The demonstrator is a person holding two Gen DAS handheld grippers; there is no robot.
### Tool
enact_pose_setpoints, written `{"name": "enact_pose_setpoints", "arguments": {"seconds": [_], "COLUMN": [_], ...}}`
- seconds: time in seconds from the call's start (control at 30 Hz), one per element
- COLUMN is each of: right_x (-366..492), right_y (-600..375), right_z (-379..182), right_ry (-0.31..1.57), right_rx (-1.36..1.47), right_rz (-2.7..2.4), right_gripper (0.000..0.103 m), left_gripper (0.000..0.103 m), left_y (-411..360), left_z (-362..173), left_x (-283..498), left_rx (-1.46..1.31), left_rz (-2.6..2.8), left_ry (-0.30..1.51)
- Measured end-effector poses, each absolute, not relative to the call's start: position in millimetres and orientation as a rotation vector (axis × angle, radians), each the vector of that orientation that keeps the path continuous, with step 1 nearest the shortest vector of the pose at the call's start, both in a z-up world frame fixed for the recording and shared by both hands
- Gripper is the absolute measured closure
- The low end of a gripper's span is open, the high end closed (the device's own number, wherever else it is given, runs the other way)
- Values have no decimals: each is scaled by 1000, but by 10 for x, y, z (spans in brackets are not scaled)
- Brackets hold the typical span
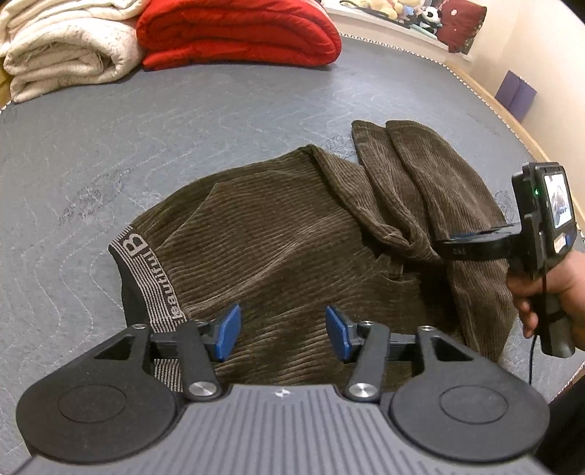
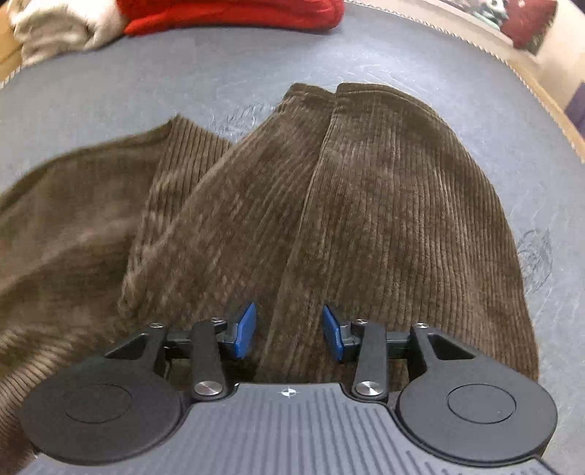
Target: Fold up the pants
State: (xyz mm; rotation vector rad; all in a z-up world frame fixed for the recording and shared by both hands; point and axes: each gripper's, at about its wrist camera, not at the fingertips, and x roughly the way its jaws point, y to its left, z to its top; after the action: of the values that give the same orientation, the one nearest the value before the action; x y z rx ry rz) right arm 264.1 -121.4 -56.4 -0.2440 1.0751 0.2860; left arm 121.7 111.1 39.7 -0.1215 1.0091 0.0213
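pants [image 1: 292,234]: brown corduroy, lying bunched on the grey mattress [image 1: 182,128], legs folded over | your left gripper [image 1: 283,332]: jaws parted above the waist fabric by the lettered waistband [image 1: 146,277], gripping nothing | your right gripper [image 2: 289,334]: jaws narrower, parted over a leg fold, pads not pressing

Grey mattress [image 1: 219,120] lies open around the pants [image 1: 292,237]; folded red blanket [image 1: 237,33] and cream blanket [image 1: 65,54] block the far edge.
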Motion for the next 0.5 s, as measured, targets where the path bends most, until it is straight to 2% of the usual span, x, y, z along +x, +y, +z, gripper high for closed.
{"name": "enact_pose_setpoints", "arguments": {"seconds": [0.03,0.13,0.33,0.5], "right_x": [2626,2575,2423,2191], "right_y": [-1231,-1392,-2111,-3073], "right_z": [-578,-465,-192,-177], "right_ry": [1079,1052,983,1025], "right_rx": [-255,-202,-119,-26], "right_rz": [285,286,257,188], "right_gripper": [89,95,97,98], "left_gripper": [44,44,44,44], "left_y": [1101,1070,982,867], "left_z": [396,385,387,406], "left_x": [1208,1171,1098,1075], "left_rx": [-117,-108,-88,-62], "left_rz": [24,28,21,-4], "left_ry": [1009,1015,1015,1004]}}
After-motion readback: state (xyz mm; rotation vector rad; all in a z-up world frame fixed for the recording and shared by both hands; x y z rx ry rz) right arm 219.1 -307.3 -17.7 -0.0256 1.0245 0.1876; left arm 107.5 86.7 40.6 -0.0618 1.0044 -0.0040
